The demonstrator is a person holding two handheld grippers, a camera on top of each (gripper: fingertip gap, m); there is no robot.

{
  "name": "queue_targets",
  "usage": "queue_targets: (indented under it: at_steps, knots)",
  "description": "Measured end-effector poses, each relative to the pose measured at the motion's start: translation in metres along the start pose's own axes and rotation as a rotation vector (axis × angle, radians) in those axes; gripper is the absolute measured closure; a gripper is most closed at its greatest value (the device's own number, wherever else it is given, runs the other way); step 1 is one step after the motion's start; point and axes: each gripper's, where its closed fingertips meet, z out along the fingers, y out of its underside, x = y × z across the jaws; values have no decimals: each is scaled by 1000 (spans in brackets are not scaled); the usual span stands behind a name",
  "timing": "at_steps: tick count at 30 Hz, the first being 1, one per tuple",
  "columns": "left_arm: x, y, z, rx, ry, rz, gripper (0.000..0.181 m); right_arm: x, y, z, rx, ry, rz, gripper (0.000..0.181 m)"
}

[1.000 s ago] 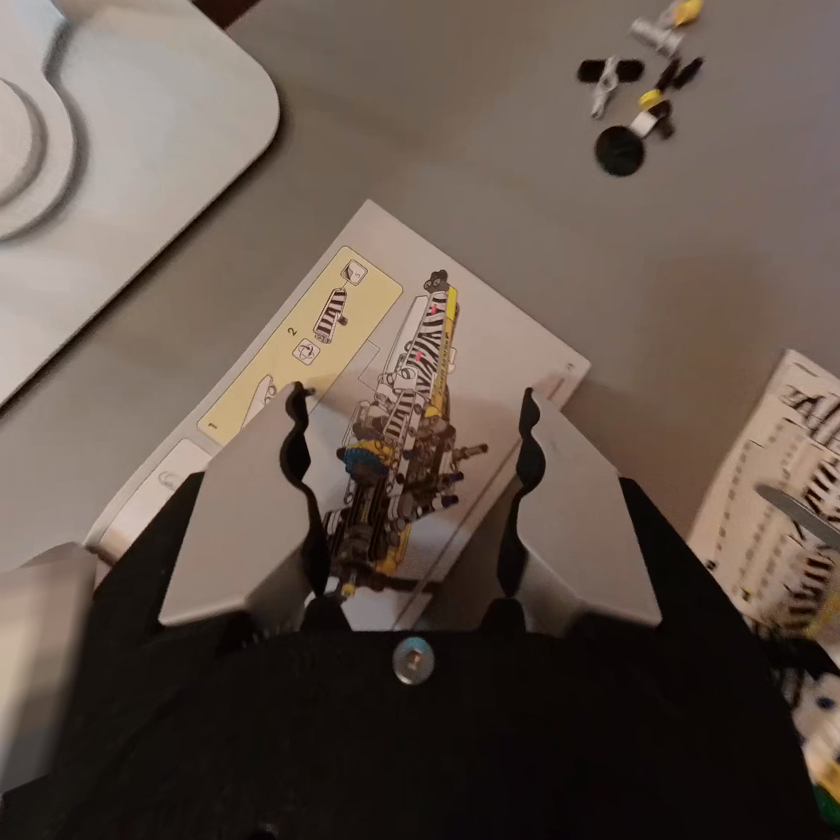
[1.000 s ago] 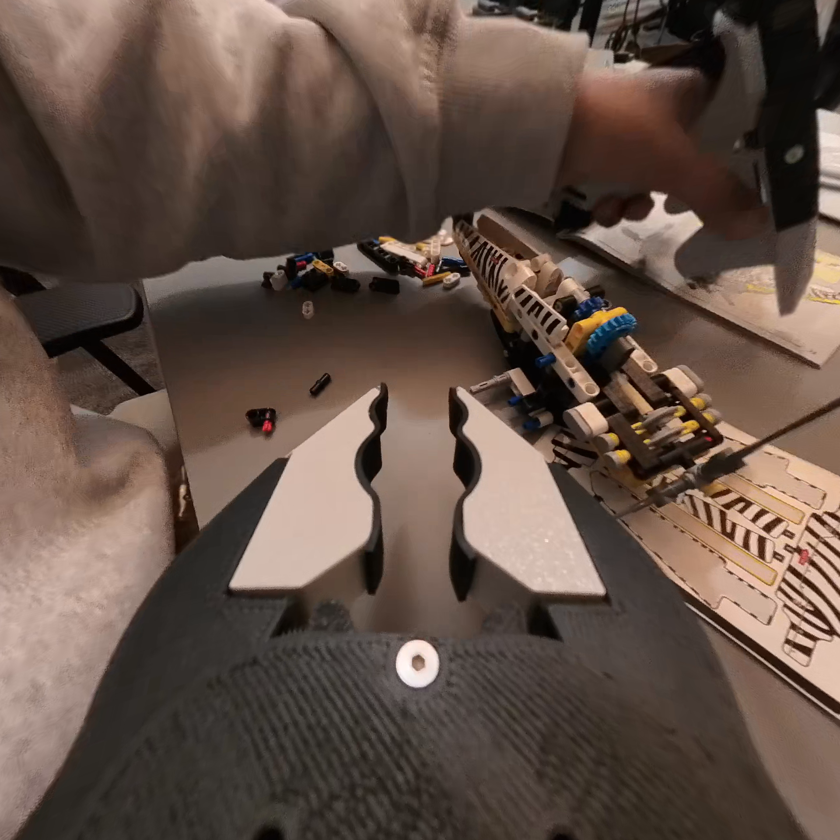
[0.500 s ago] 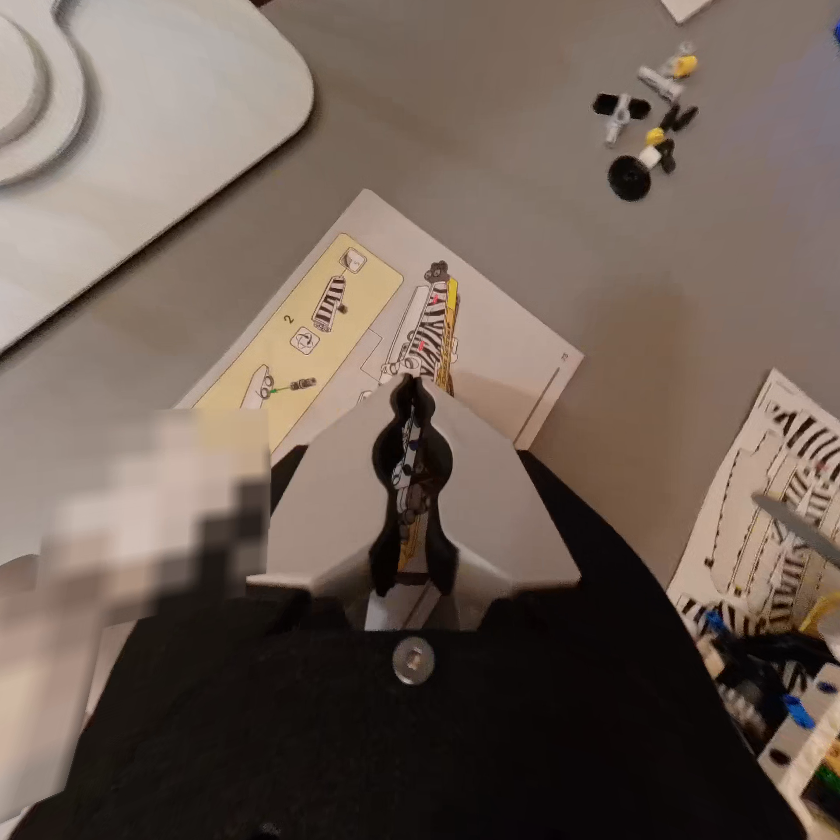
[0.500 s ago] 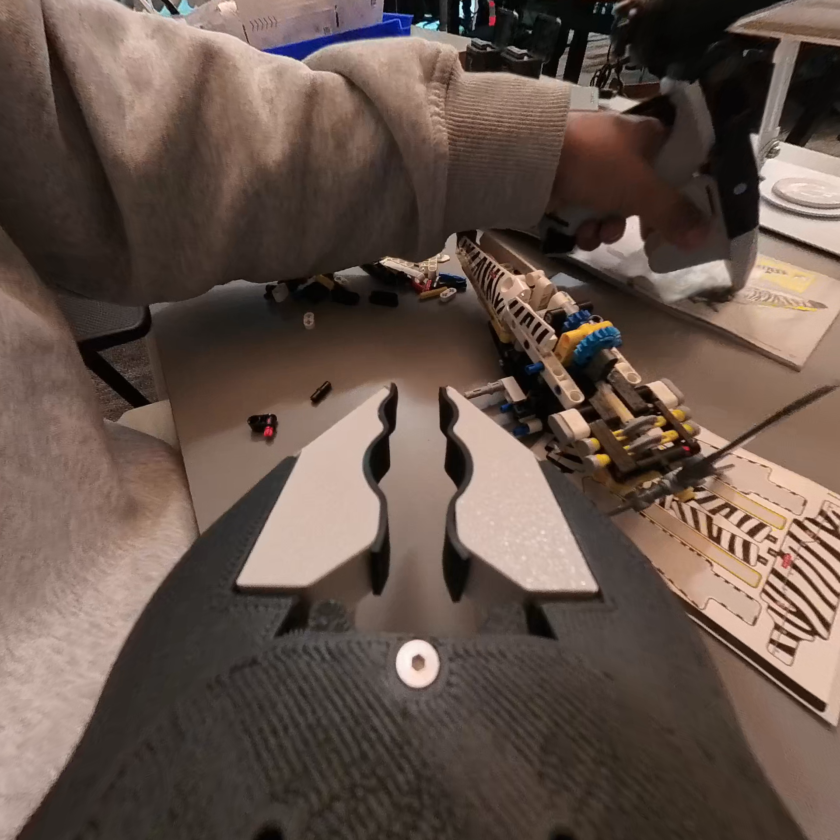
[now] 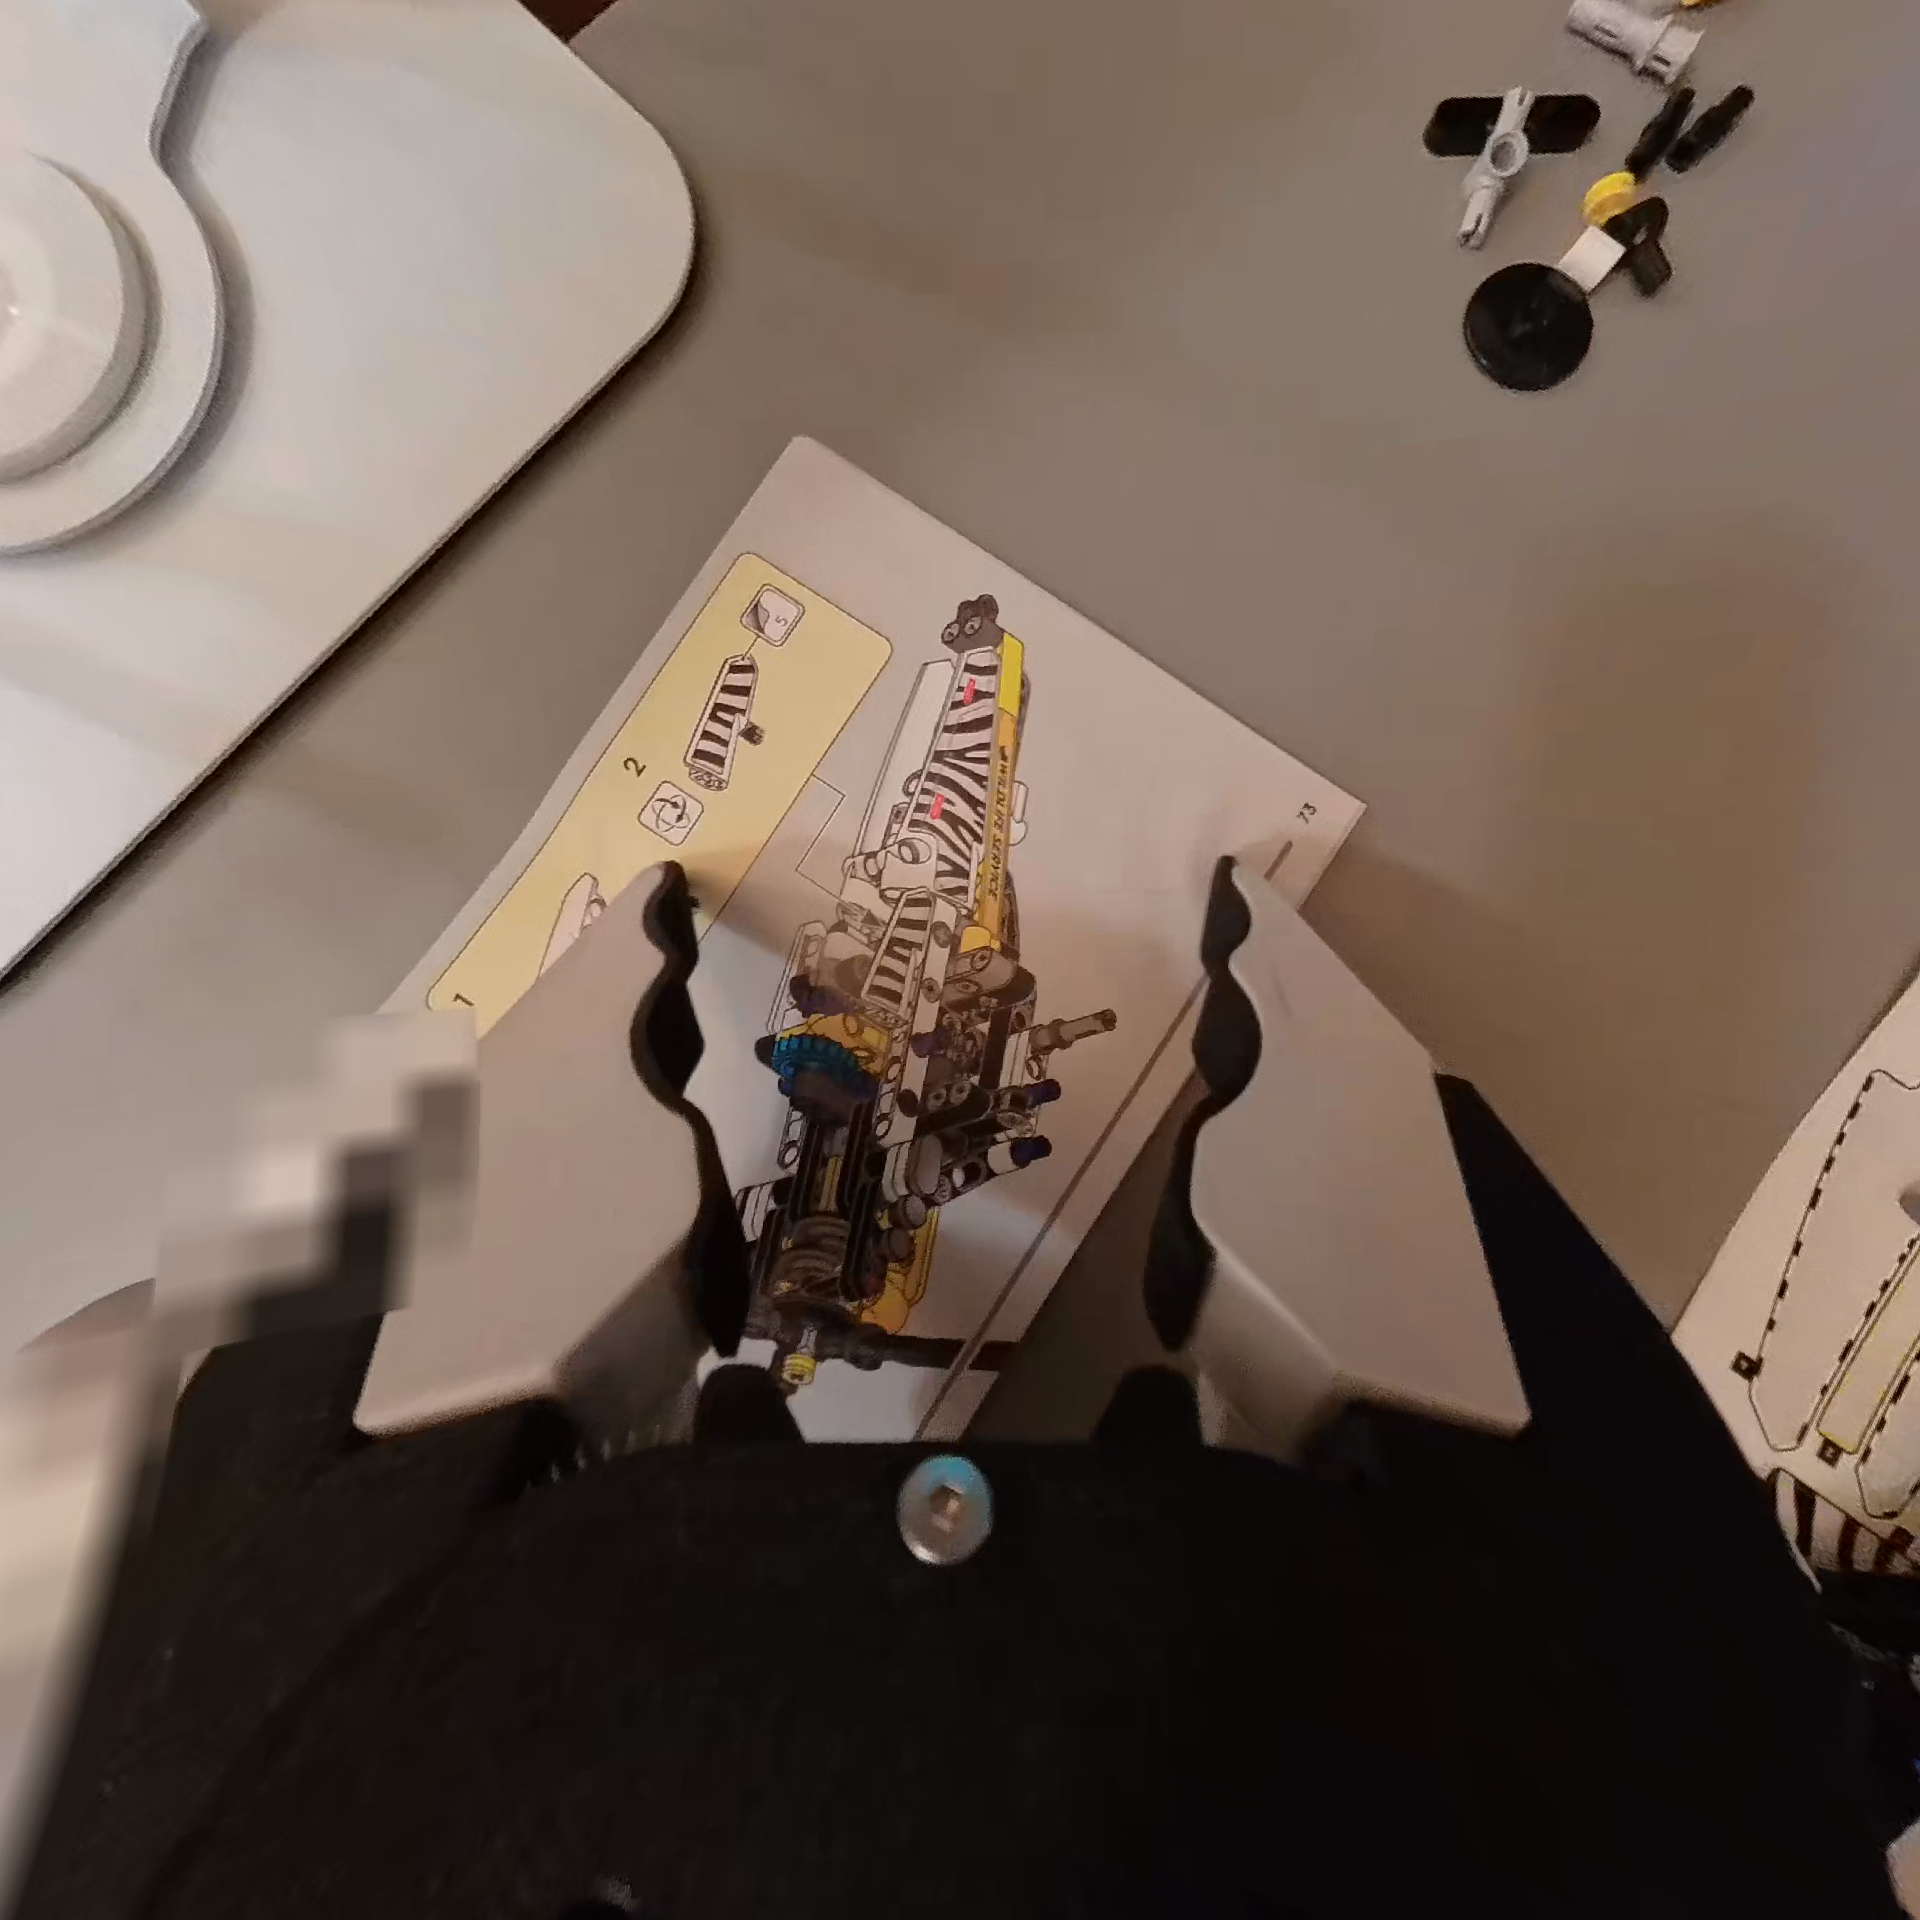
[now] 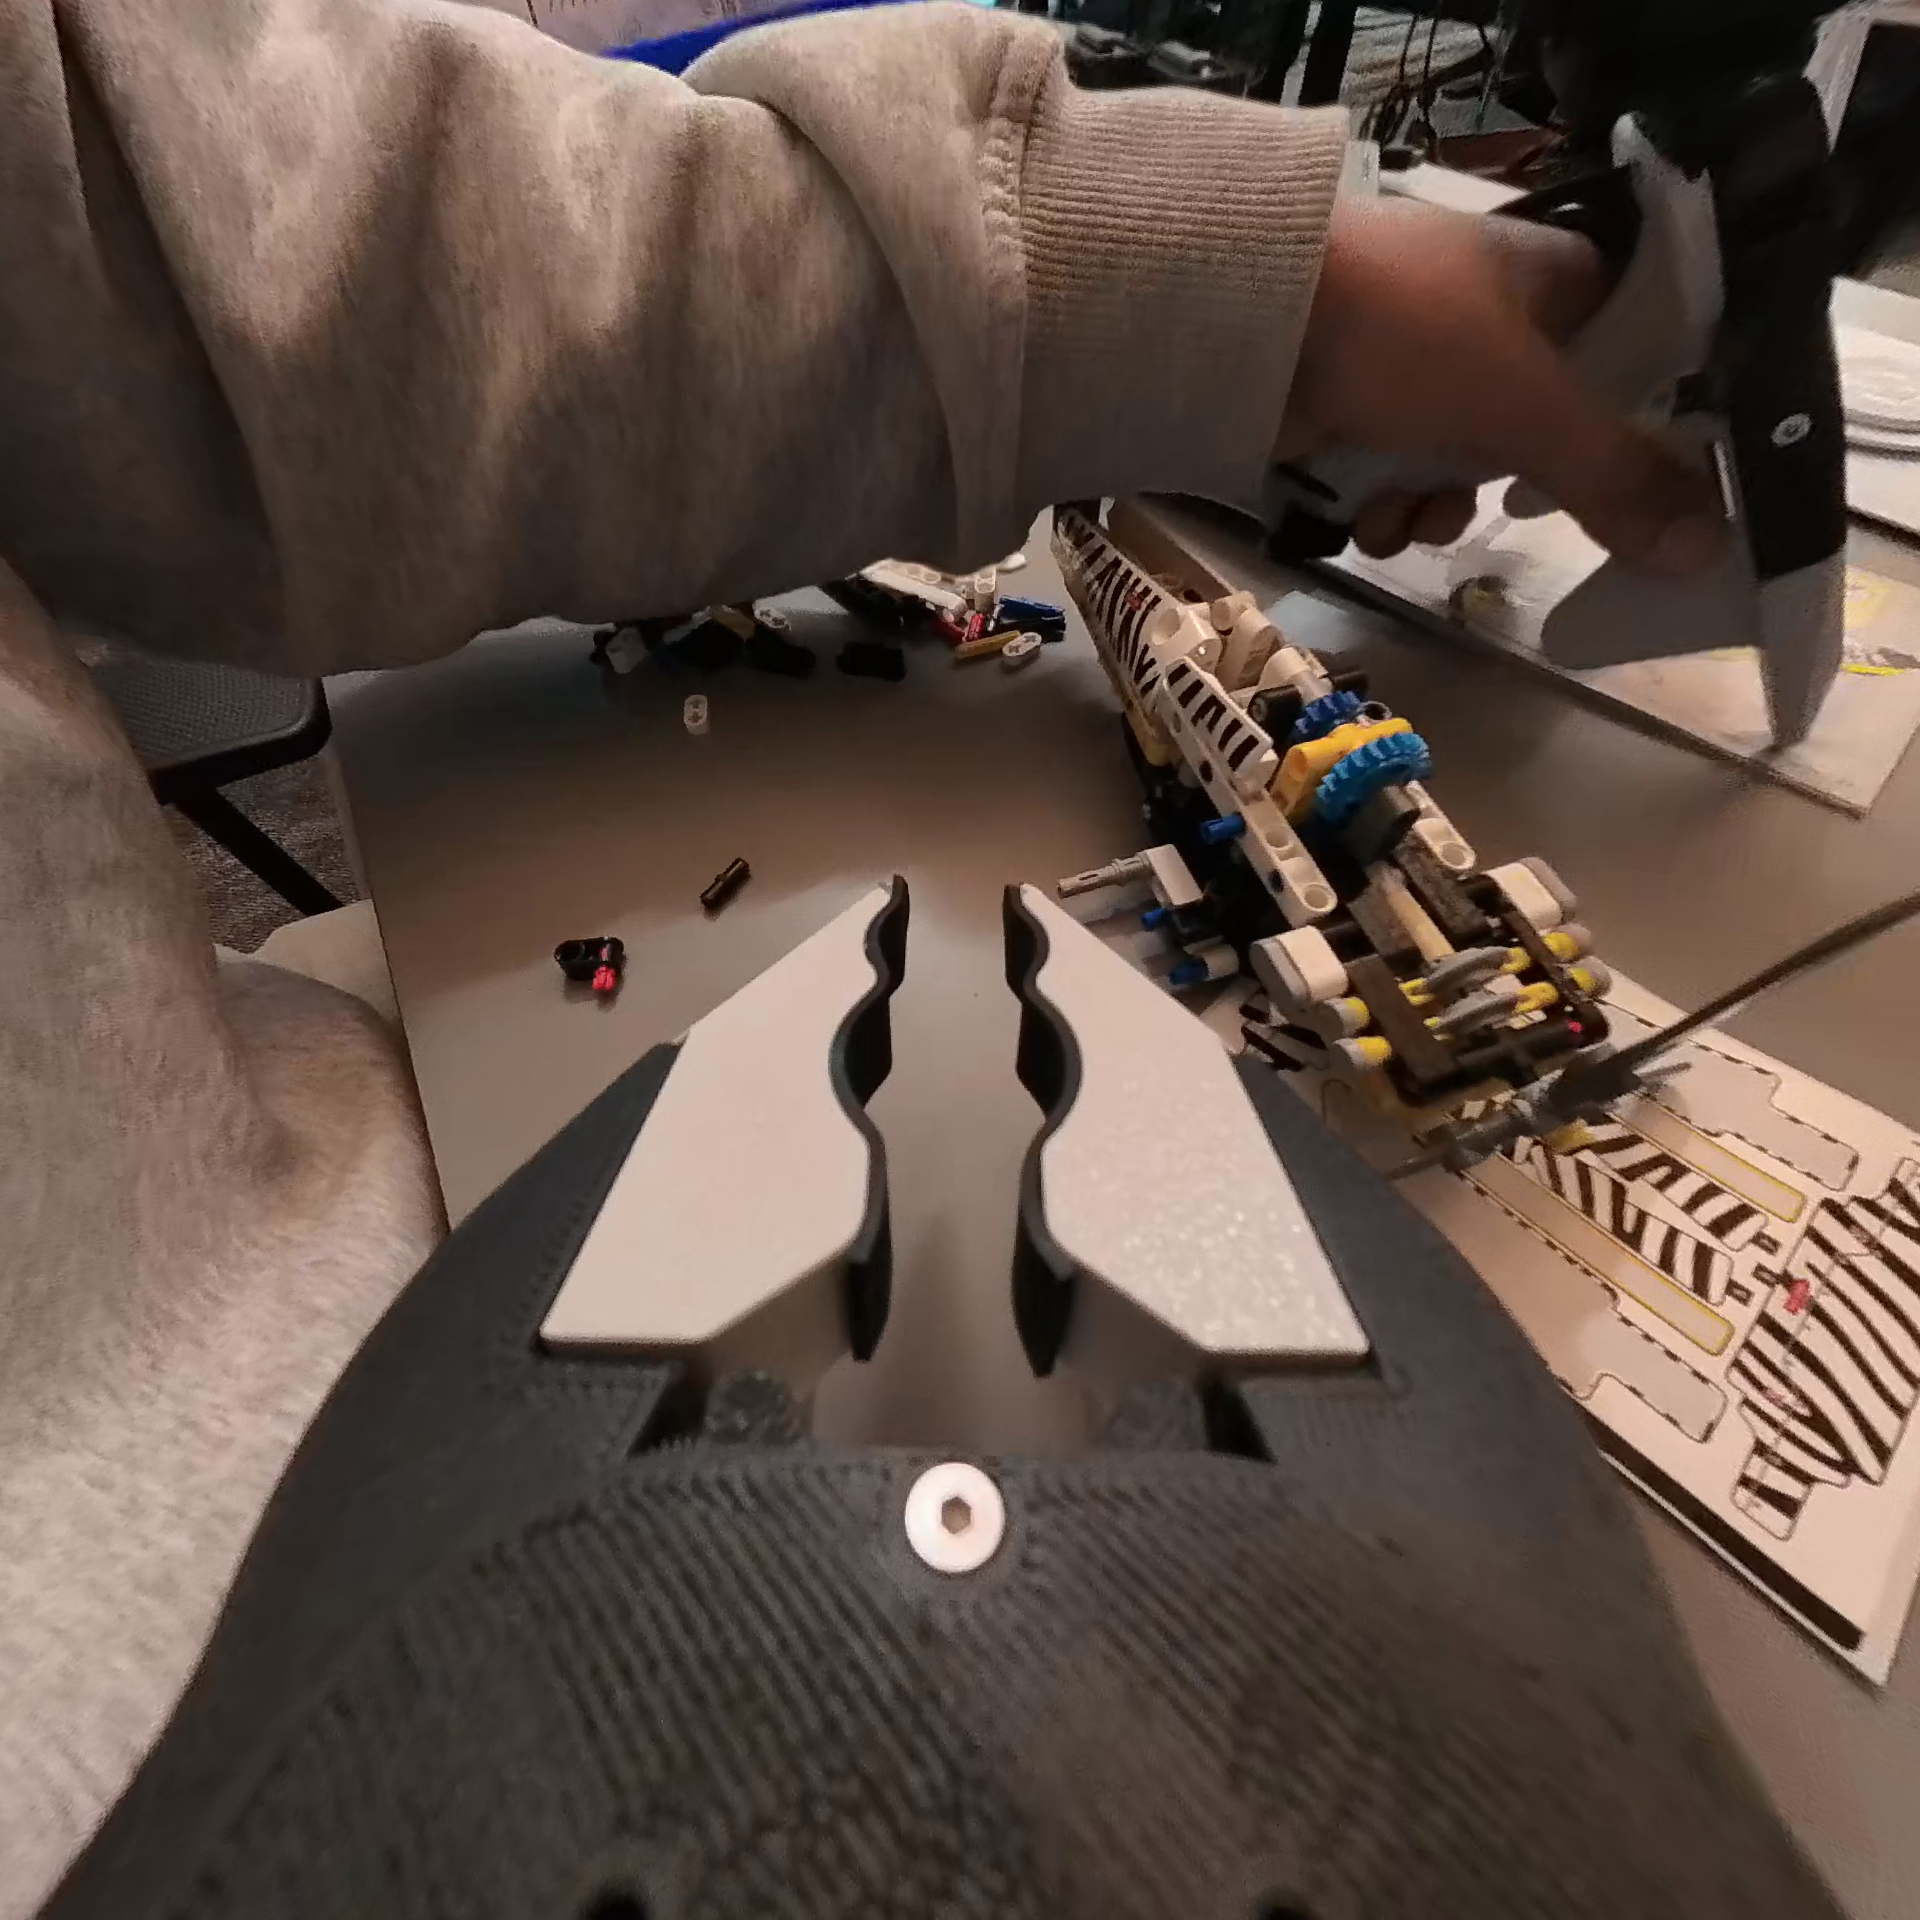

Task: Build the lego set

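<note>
Left gripper is above the instruction booklet, fingers spread wide, nothing between them. The booklet's printed model drawing sits in the gap. In the right wrist view its one visible fingertip looks to touch the booklet near the edge; the other finger is hidden, and contact can't be confirmed.

Right gripper is over bare grey table, fingers parted by a narrow gap, holding nothing.

Lego model: long, zebra-striped, with a blue gear and yellow parts. It lies flat on the table, just right of the right gripper's tips and running away from it at an angle. Its near end rests on the sticker sheet, and its far end points toward the sleeve of the person's arm, which crosses above it. The booklet lies beyond the model, on its right side. The model itself is not visible in the left wrist view, only an edge of the sticker sheet right of the booklet.

Loose parts: a heap beyond the model's far end, under the sleeve. A black pin and a black-red piece lie left of the right gripper's tips. A small cluster with a black disc sits up and right of the booklet. A white tray is left of the booklet.
</note>
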Motion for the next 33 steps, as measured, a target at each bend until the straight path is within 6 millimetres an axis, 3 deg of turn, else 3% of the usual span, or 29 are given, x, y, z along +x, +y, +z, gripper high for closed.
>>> queue_targets:
  at_steps: [5,7,9,12,17,19,22,25,29,33]
  knots:
    - [-5,0,-3,11,-4,5,115,0,-1,-1,8,-3,0,165]
    - [-8,0,-4,25,-11,4,136,0,-1,-1,9,-3,-1,165]
    - [-12,0,-5,29,-10,-7,169,-1,-1,-1,10,-1,-5,165]
    - [-16,-4,-14,62,55,-93,181,-1,-2,-1,14,1,-9,165]
    - [-31,-28,-68,330,255,-270,181,-1,-2,-1,15,1,-6,165]
    - [-47,-27,-97,439,325,-338,181,-1,-2,-1,14,1,-5,165]
    - [-79,-6,-135,574,436,-500,181,-1,-2,-1,12,2,-4,165]
    - [-104,31,-157,660,512,-624,181,0,-1,0,6,5,-2,165]
    - [-118,77,-162,659,531,-707,180,3,2,3,-20,21,9,166]
    - [-118,94,-164,663,561,-736,177,11,5,5,-43,70,6,167]
